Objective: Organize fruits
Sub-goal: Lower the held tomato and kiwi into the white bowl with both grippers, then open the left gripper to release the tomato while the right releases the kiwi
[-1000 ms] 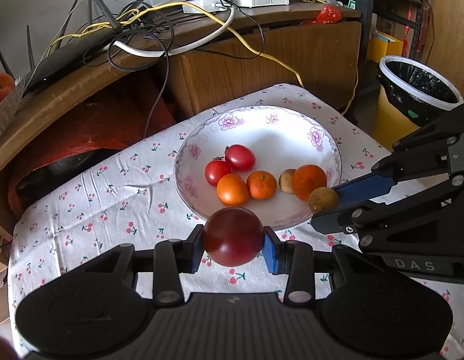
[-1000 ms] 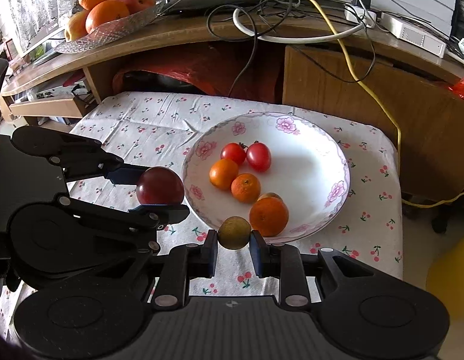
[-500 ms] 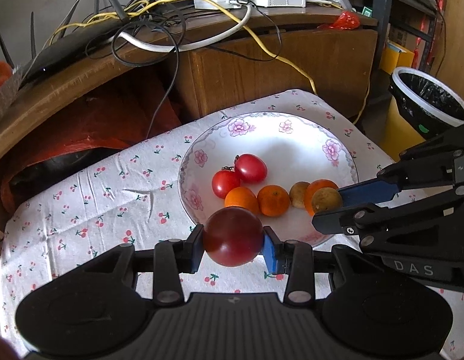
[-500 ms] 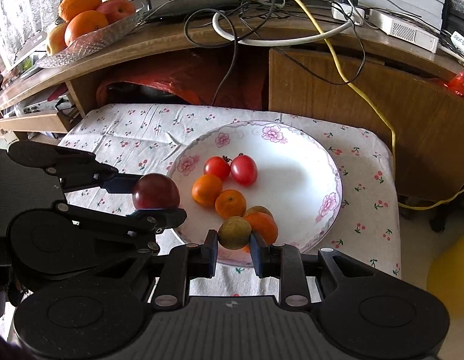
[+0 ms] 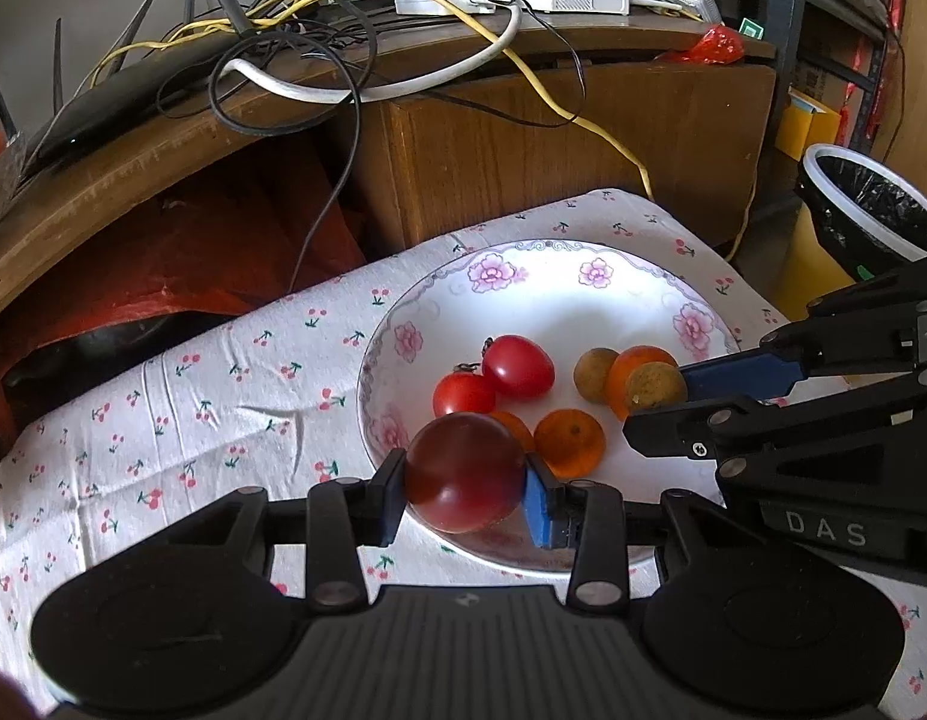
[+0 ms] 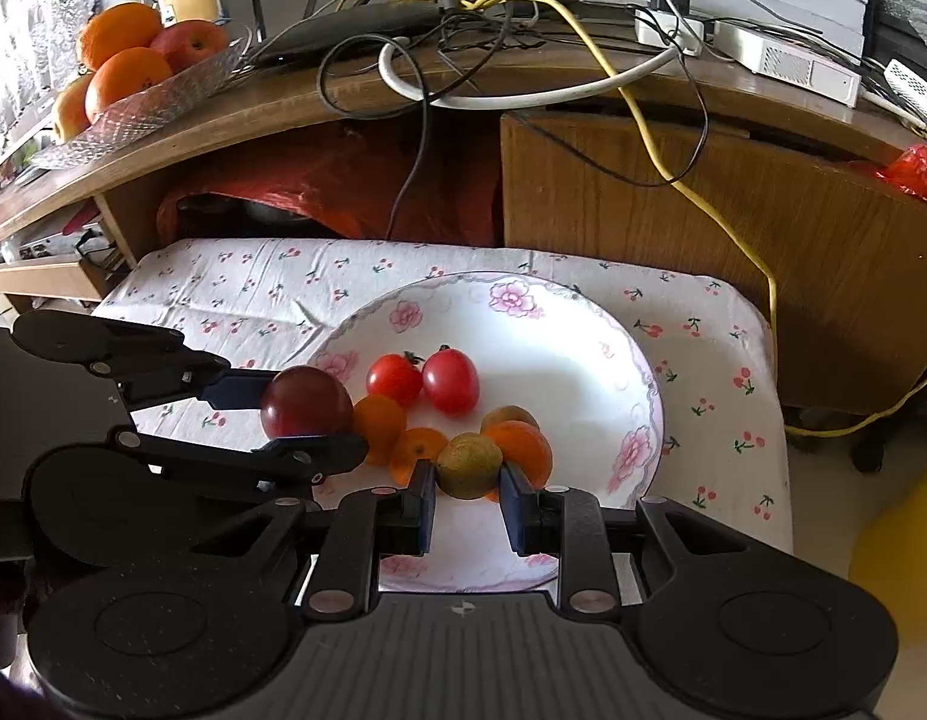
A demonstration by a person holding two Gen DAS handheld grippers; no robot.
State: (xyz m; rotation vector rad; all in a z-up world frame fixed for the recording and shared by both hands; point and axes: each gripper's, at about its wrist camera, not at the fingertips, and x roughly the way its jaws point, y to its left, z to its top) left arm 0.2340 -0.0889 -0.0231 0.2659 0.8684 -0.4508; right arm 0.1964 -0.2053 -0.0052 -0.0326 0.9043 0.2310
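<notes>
Plate (image 6: 637,372) on the tablecloth (image 6: 235,282), in front of the wooden desk (image 6: 673,192). In the plate: two tomatoes (image 6: 424,381) side by side toward the back, mandarins (image 5: 568,443) nearer the front. Held over the plate's near rim: plum (image 5: 465,471) on the left, small round fruit (image 6: 469,465) on the right (kind unclear). On the desk: cables (image 5: 343,60), and a fruit dish (image 6: 139,108) at far left. Bin (image 5: 871,216) off to the right.
</notes>
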